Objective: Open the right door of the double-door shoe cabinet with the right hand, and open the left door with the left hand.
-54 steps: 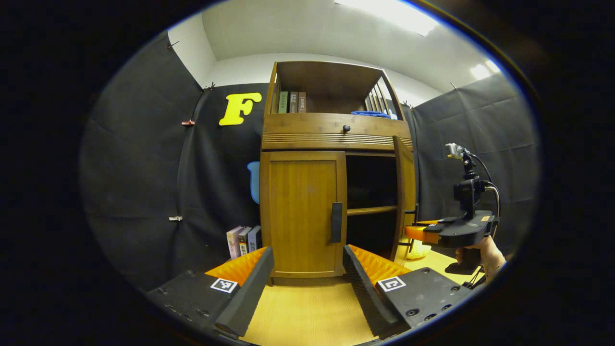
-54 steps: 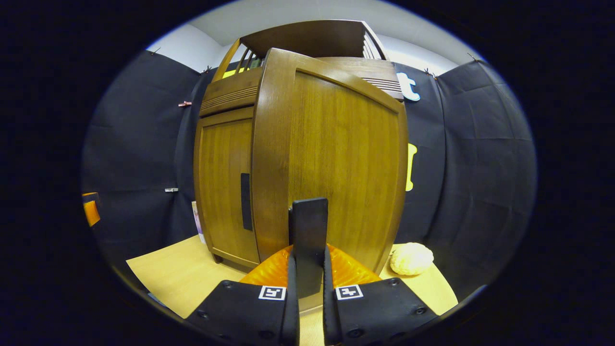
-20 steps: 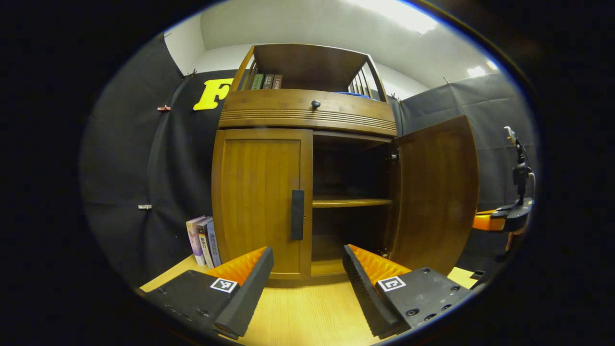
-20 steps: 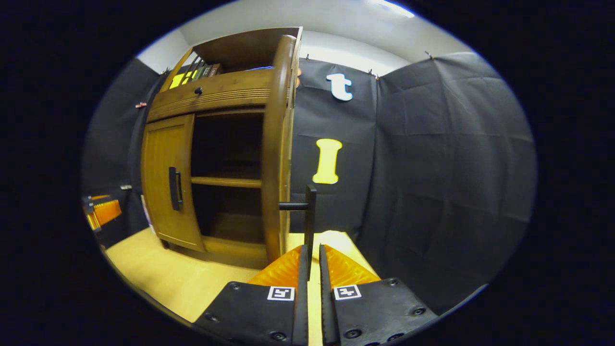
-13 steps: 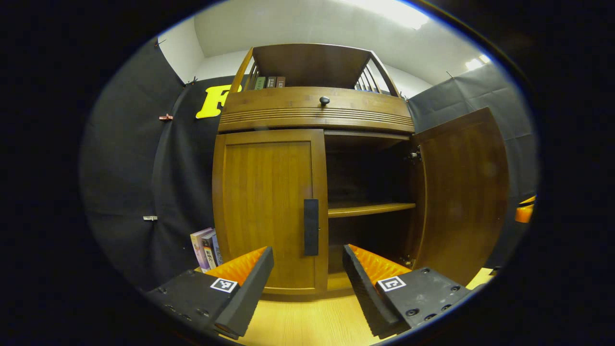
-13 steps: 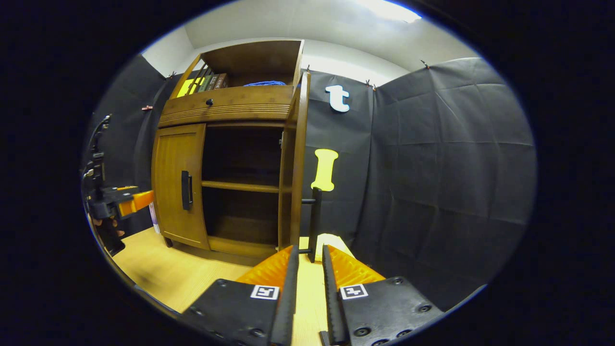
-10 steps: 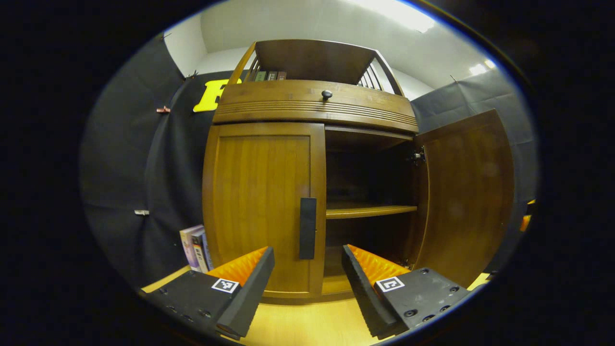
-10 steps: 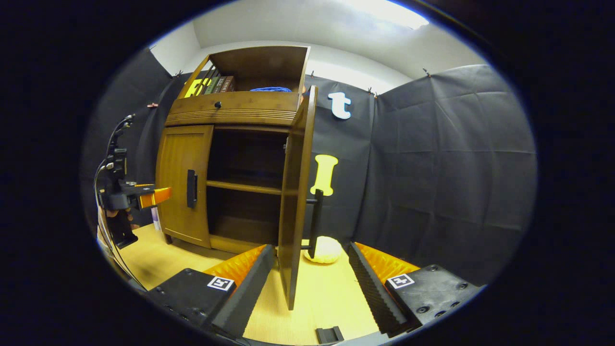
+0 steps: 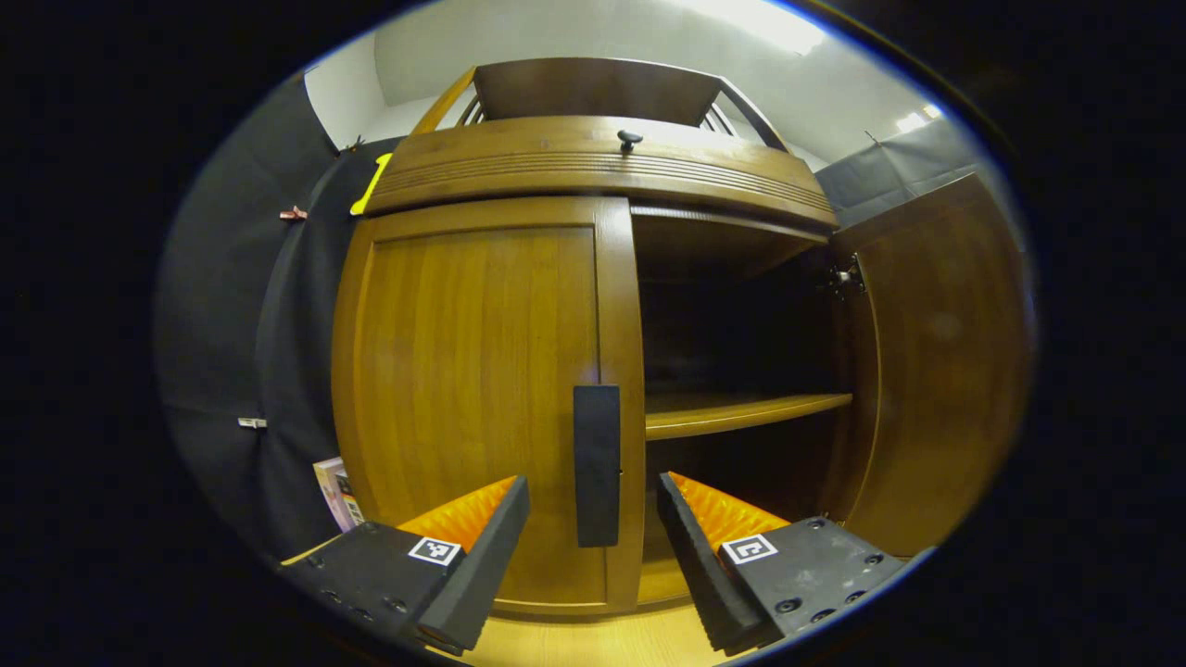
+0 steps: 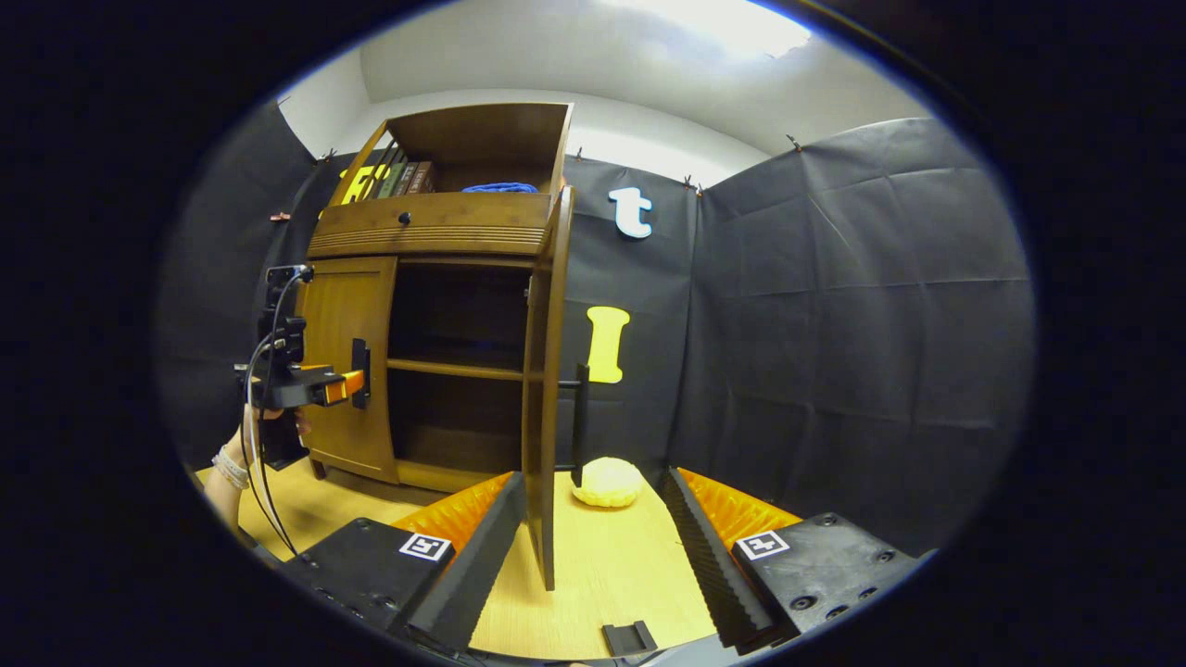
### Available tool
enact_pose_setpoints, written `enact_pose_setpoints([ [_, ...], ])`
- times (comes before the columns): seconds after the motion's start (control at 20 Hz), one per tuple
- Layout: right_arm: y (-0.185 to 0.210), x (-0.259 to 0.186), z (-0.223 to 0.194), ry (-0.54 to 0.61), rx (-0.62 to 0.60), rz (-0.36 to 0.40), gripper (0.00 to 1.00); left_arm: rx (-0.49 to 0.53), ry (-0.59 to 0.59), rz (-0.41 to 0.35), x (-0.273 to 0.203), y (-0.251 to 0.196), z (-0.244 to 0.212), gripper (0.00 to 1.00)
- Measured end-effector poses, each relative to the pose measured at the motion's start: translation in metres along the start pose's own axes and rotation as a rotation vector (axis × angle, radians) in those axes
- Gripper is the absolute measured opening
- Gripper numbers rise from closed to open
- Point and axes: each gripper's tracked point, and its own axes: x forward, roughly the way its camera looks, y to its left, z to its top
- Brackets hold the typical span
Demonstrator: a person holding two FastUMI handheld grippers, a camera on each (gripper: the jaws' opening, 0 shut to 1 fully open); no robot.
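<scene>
Both grippers gape wide: left gripper (image 9: 593, 519) straddling the closed brown wooden left door's (image 9: 473, 389) black bar handle (image 9: 596, 465), right gripper (image 10: 593, 519) off the swung-open right door (image 10: 542, 389).

1 shoe cabinet (image 10: 435, 241) w/ 2 doors: left door (image 9: 473, 389) shut, right door (image 10: 545, 371) swung open. 2 door handles: 1 on left door (image 9: 596, 466), 1 on right (image 10: 580, 424). 1 knob (image 9: 629, 140) up top. 1 inner shelf (image 9: 741, 412). My 2 tongs: left tongs (image 9: 593, 547), right tongs (image 10: 593, 547). 1 pale round lump (image 10: 607, 483) on the surface (image 10: 611, 565). Approx 3 books (image 10: 408, 178) on top.
</scene>
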Motion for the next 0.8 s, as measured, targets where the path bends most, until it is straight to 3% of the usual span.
enact_pose_setpoints([
  [0.25, -0.021, 0.003, -0.001, -0.03, -0.037, -0.035, 0.95, -0.058, -0.021, 0.066, 0.034, 0.021, -0.011, 0.84],
  [0.4, -0.029, 0.008, -0.005, -0.026, -0.05, -0.057, 0.95, -0.099, -0.033, 0.039, 0.045, 0.014, -0.01, 0.67],
  [0.5, -0.036, 0.013, -0.011, -0.011, -0.058, -0.076, 0.95, -0.073, -0.022, 0.026, 0.049, 0.01, -0.013, 0.59],
  [0.65, -0.035, 0.014, -0.022, 0.018, -0.047, -0.073, 0.96, -0.018, -0.02, 0.029, 0.049, 0.008, -0.012, 0.37],
  [0.8, -0.036, 0.013, -0.021, 0.018, -0.048, -0.082, 0.96, -0.034, -0.01, -0.001, 0.047, 0.008, -0.015, 0.34],
])
